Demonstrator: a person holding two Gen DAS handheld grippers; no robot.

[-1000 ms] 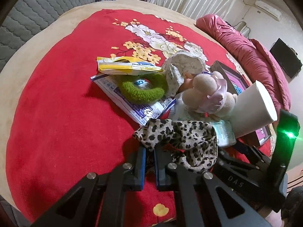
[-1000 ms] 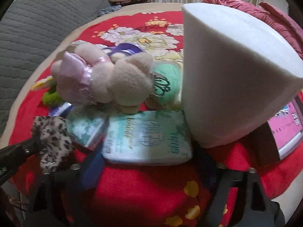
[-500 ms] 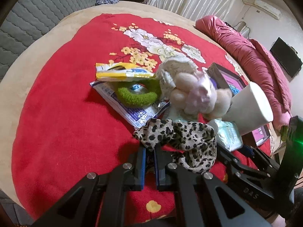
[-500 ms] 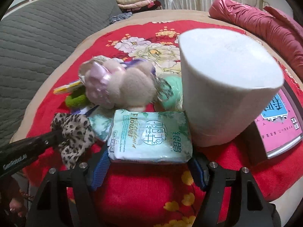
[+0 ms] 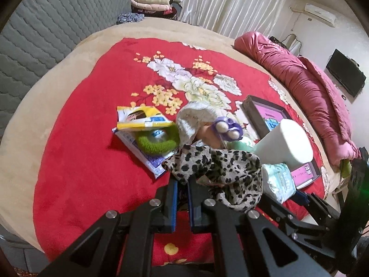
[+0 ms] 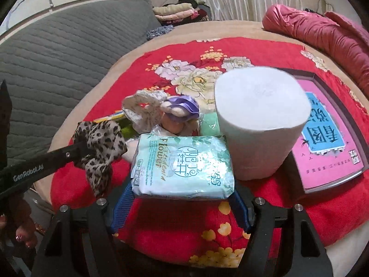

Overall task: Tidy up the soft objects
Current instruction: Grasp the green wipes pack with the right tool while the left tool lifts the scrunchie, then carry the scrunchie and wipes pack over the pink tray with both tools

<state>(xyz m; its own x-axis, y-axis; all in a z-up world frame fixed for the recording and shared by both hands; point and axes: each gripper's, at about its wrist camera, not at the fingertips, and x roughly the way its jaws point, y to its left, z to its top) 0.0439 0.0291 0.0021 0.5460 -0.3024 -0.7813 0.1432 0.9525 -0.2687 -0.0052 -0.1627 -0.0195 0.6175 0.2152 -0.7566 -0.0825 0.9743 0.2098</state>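
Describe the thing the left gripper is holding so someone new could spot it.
On the red floral blanket, find the tall white paper roll. Just left of it, lifted off the pile, hangs a leopard-print cloth pinched in the left gripper. It is the only spotted item.

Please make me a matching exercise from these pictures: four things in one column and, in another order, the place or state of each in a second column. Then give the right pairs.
Things:
1. leopard-print cloth
2. tissue pack
3. white paper roll
4. green fuzzy ring

Places or states:
A. standing upright beside the pink framed picture
B. lying on a printed packet
C. pinched in the left gripper
D. held between the wide jaws of the right gripper

Pairs: 1-C, 2-D, 3-A, 4-B
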